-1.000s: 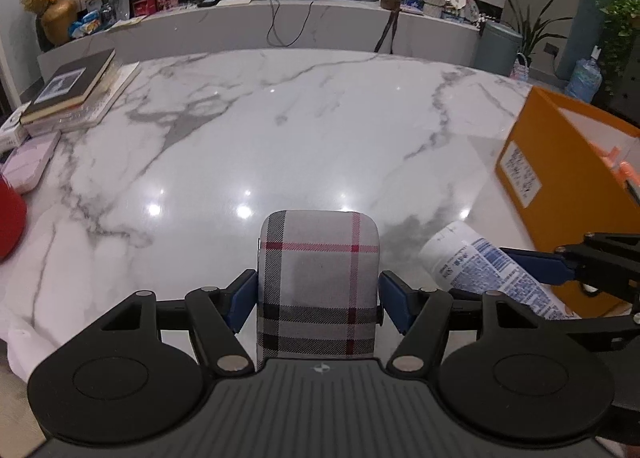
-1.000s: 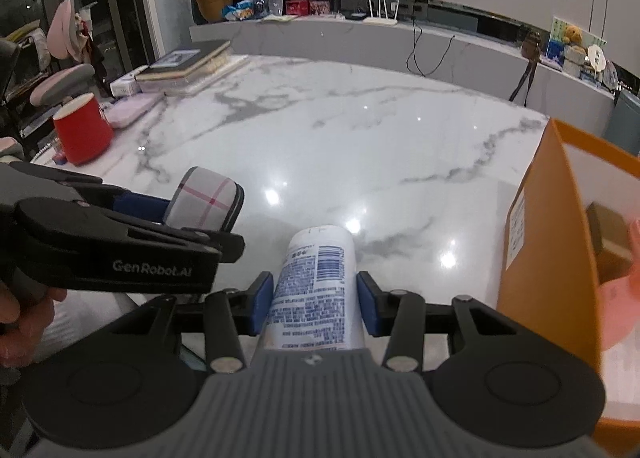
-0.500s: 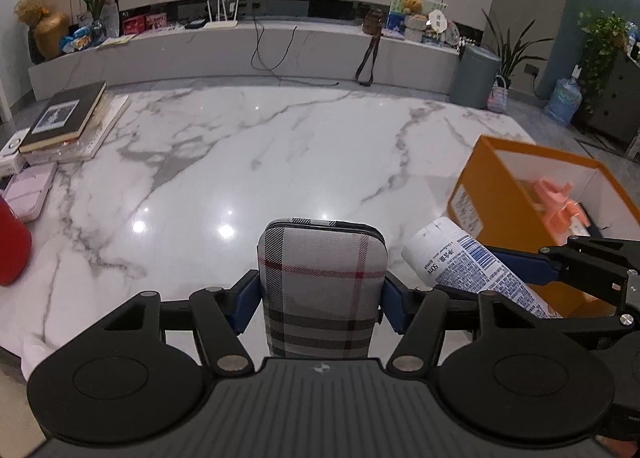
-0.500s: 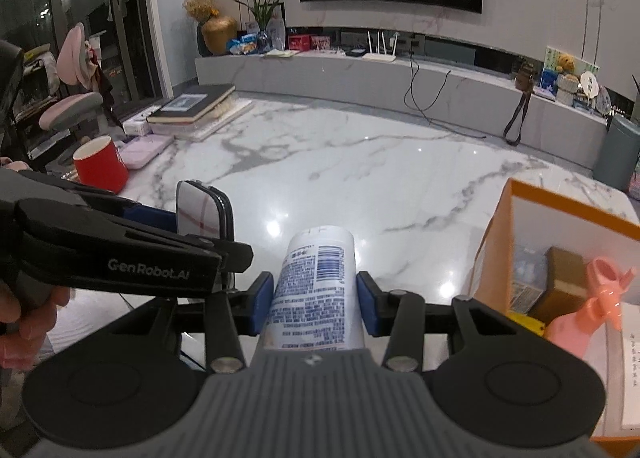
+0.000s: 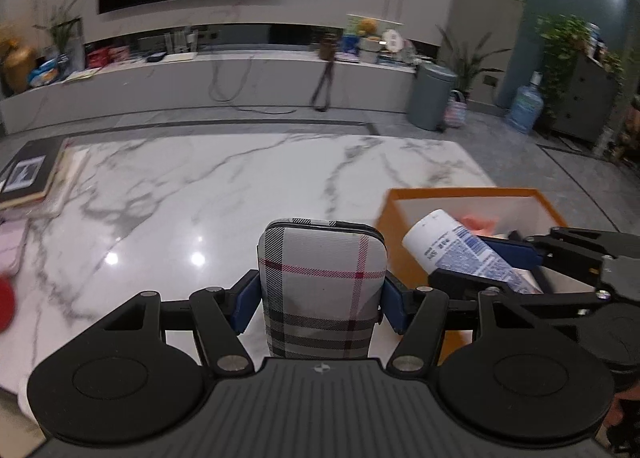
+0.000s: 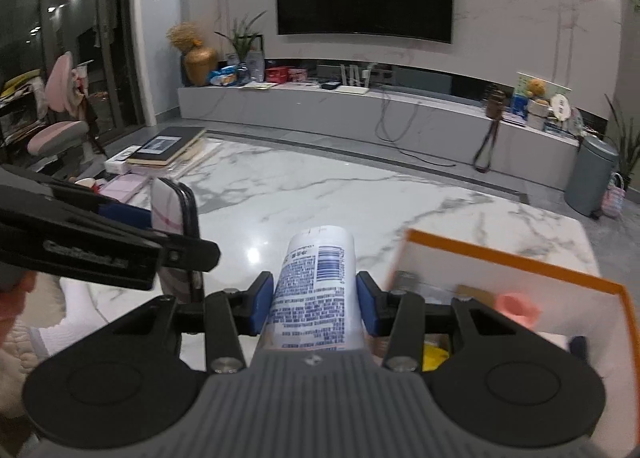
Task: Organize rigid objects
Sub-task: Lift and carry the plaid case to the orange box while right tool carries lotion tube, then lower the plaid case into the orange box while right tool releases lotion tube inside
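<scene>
1. Right wrist view: white tube (image 6: 316,290) with blue barcode and fine print, unreadable, clamped in right gripper (image 6: 316,304) beside orange box (image 6: 520,262).
2. Left gripper (image 5: 322,298) grips plaid case (image 5: 322,282) above marble table (image 5: 200,194).

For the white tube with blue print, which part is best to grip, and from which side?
Grip the white tube across its round body near the crimped end, coming from behind along its length, as the right gripper does: the parallel sides suit the pads.
</scene>
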Tool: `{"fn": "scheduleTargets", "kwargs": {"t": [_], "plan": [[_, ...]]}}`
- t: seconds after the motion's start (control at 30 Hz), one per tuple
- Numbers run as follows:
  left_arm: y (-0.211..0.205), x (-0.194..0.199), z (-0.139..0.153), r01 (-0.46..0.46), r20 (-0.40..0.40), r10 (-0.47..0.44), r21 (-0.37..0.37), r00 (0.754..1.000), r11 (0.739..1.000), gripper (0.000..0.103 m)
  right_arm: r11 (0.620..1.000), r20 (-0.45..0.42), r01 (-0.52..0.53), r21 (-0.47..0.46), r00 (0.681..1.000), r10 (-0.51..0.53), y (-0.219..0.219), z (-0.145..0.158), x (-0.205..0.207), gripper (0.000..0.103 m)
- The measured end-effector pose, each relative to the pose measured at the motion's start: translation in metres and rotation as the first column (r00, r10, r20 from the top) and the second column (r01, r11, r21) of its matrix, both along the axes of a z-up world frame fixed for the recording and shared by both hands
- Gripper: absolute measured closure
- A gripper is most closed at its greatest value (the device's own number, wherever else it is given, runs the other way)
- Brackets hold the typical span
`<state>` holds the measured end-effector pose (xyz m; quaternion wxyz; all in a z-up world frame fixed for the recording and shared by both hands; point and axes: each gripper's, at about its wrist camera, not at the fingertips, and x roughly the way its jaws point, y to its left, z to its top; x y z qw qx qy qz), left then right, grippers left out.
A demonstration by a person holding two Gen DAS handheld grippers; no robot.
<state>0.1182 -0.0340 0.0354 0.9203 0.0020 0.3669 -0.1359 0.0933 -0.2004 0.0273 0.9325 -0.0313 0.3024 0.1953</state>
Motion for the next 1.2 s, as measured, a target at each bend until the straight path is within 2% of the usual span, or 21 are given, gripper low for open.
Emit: {"fn": "scheduleTargets", "kwargs": {"t": [0.23, 0.43, 0.67, 0.83, 0.9, 0.97, 1.07, 1.2], "plan": [[-0.057, 0.015, 0.013, 0.137, -0.034, -0.138, -0.029, 0.99, 0.99, 0.031, 0.998, -0.032, 0.042, -0.055, 0.999, -0.044, -0.054, 0.004, 0.002, 0.058], [-0.098, 0.034, 0.005, 0.245, -0.072, -0.247, -0.041, 0.966, 0.969, 0.031, 0.994, -0.14, 0.082, -0.068, 0.986, -0.091, -0.1, -0.006, 0.009, 0.058], [-0.141, 0.06, -0.02, 0.301, -0.178, -0.31, -0.075, 0.934, 0.951, 0.031, 0.987, -0.317, 0.148, -0.064, 0.935, -0.16, -0.14, -0.039, 0.032, 0.058], [-0.154, 0.075, -0.041, 0.309, -0.24, -0.316, -0.069, 0.918, 0.949, 0.031, 0.979, -0.373, 0.18, -0.091, 0.906, -0.201, -0.148, -0.063, 0.055, 0.058], [-0.155, 0.079, -0.046, 0.308, -0.261, -0.315, -0.068, 0.912, 0.949, 0.031, 0.979, -0.398, 0.185, -0.09, 0.894, -0.206, -0.149, -0.072, 0.064, 0.061], [-0.156, 0.085, -0.052, 0.311, -0.283, -0.317, -0.067, 0.905, 0.948, 0.031, 0.978, -0.43, 0.194, -0.08, 0.878, -0.209, -0.151, -0.078, 0.077, 0.083], [-0.156, 0.089, -0.059, 0.318, -0.312, -0.319, -0.055, 0.895, 0.947, 0.031, 0.977, -0.491, 0.209, -0.042, 0.847, -0.202, -0.153, -0.088, 0.091, 0.085], [-0.155, 0.092, -0.066, 0.32, -0.35, -0.315, -0.046, 0.882, 0.946, 0.031, 0.979, -0.484, 0.197, -0.044, 0.853, -0.194, -0.152, -0.089, 0.099, 0.085]]}}
